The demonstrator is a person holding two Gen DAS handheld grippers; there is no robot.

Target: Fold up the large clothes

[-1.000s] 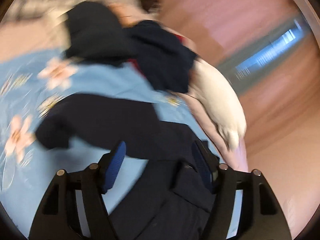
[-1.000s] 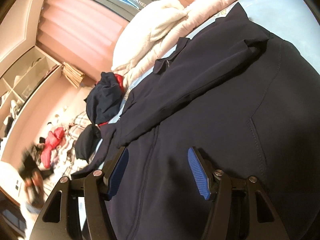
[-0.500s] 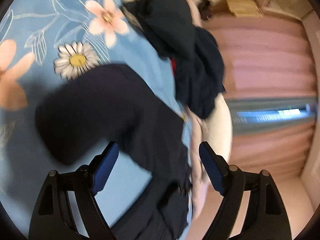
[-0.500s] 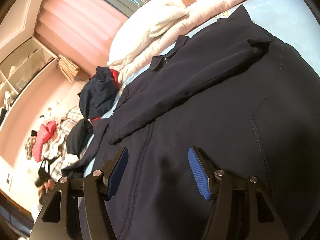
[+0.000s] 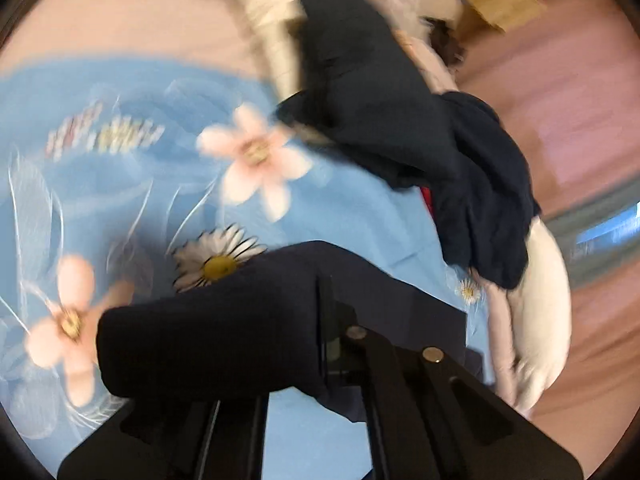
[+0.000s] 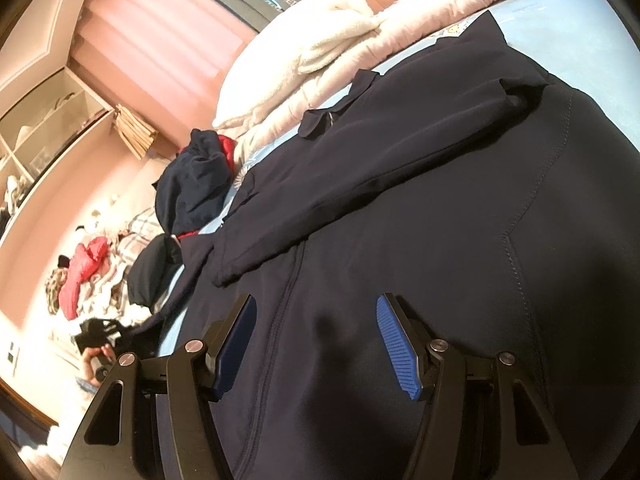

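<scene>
Navy jacket (image 6: 460,208) lay spread on the floral bedsheet (image 5: 120,184); its sleeve (image 5: 224,320) was pinched in the left gripper (image 5: 324,320).
Left jaws had just been closing and sat clamped on the cuff end; right gripper (image 6: 316,344) hovered jaws apart over the body. Risk: a thin pinch could slip mid-fold, or drag and rumple the body.

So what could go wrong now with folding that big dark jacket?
1. The left gripper has just snapped shut on the sleeve near its end. The picture is blurry, so how much cloth it caught is unclear; it might slip out when lifted.
2. The right gripper is open over the jacket, holding nothing, so the body could drag along.
3. The pile of dark clothes lies close by and might get swept.
</scene>
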